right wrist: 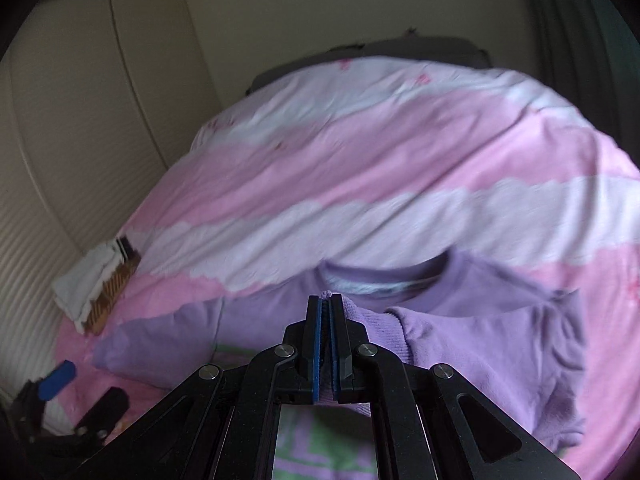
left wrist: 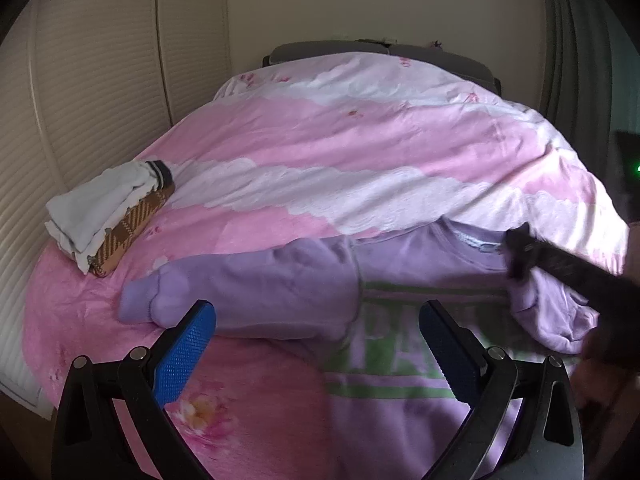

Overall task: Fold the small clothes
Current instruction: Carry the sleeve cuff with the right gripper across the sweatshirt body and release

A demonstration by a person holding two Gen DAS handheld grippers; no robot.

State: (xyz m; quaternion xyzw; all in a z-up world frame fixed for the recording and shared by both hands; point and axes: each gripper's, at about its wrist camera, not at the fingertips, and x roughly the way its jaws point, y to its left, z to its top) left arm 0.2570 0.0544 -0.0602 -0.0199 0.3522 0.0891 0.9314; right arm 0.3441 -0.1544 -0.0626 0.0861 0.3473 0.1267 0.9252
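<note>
A lilac sweatshirt [left wrist: 400, 360] with green print lies front up on the pink bed cover [left wrist: 320, 140]. Its left sleeve [left wrist: 248, 292] is folded in across the chest. My left gripper [left wrist: 316, 324] is open and empty, hovering just above the sweatshirt's lower left part. My right gripper [right wrist: 330, 300] is shut on the cuff of the right sleeve [right wrist: 480, 344] and holds it over the chest below the collar [right wrist: 384, 284]. It also shows in the left wrist view [left wrist: 520, 252], blurred. The left gripper shows at the far left in the right wrist view [right wrist: 80, 384].
A stack of folded clothes [left wrist: 108, 220], white on brown plaid, sits at the bed's left edge; it also shows in the right wrist view [right wrist: 100, 284]. Cream wardrobe doors [left wrist: 80, 80] stand left of the bed. A dark headboard [left wrist: 360, 48] is at the far end.
</note>
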